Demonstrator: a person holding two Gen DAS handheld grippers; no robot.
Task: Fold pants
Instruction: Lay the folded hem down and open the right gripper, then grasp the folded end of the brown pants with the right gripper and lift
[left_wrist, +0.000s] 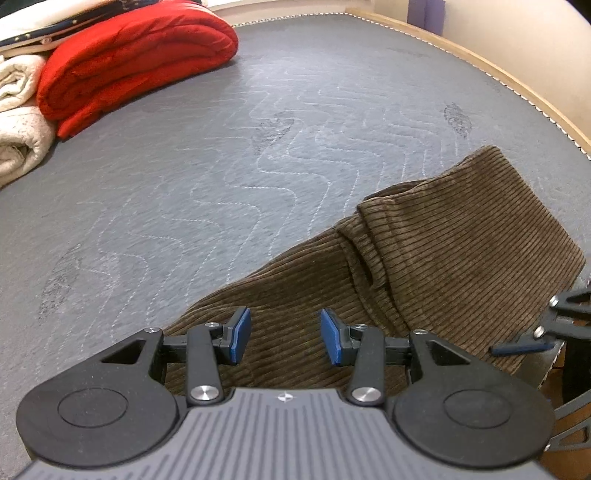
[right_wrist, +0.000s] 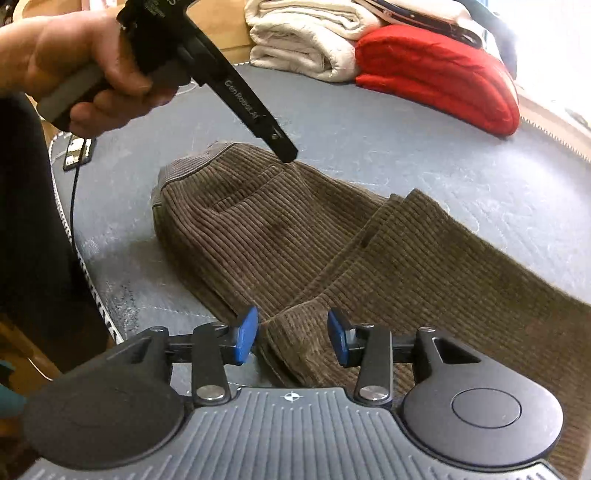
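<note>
Brown corduroy pants (left_wrist: 424, 258) lie folded lengthwise on the grey quilted mattress (left_wrist: 221, 166). They also show in the right wrist view (right_wrist: 295, 240), waistband at the left. My left gripper (left_wrist: 285, 334) is open just above the pants, nothing between its blue pads. My right gripper (right_wrist: 291, 334) is open with a fold edge of the pants lying between its blue pads, not clamped. The right gripper shows at the right edge of the left wrist view (left_wrist: 554, 332). The left gripper, held in a hand, shows in the right wrist view (right_wrist: 280, 147), over the waistband.
A folded red blanket (left_wrist: 129, 62) and cream towels (left_wrist: 18, 122) sit at the mattress's far side; they also show in the right wrist view, blanket (right_wrist: 443, 81) and towels (right_wrist: 306, 44). The mattress's piped edge (left_wrist: 498, 70) runs along the right. A black cable (right_wrist: 74, 184) hangs at the left edge.
</note>
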